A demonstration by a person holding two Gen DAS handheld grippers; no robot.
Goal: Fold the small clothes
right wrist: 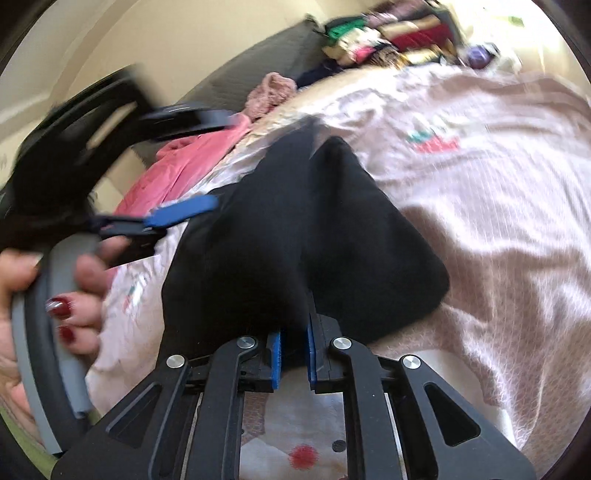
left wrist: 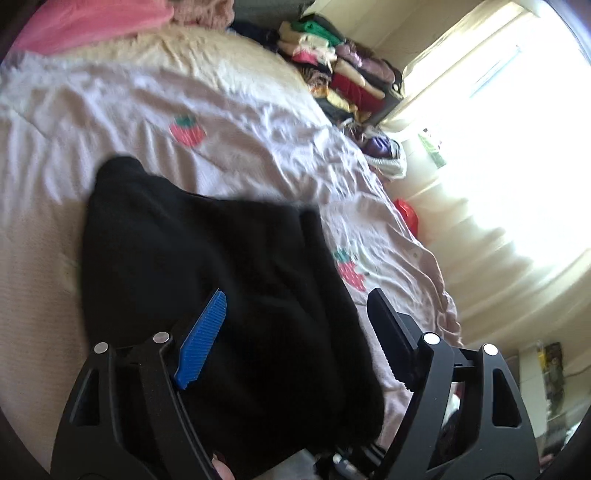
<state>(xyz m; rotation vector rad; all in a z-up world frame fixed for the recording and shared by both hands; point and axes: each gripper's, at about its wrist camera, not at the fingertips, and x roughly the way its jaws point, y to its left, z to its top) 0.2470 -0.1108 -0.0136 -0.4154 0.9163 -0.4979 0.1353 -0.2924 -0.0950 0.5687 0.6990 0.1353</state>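
A black garment lies on the pale pink bedsheet, partly bunched. My left gripper is open just above it, its blue pad over the cloth and the other finger past the garment's right edge; neither presses on it. In the right wrist view the black garment rises in a peaked fold from my right gripper, whose blue pads are shut on its near edge. My left gripper shows at the left, blurred and wide apart, held by a person's hand.
The bedsheet carries strawberry prints. A pink cloth and a knitted pink piece lie at the head of the bed. Stacked folded clothes stand beyond the bed. A bright curtained window is at the right.
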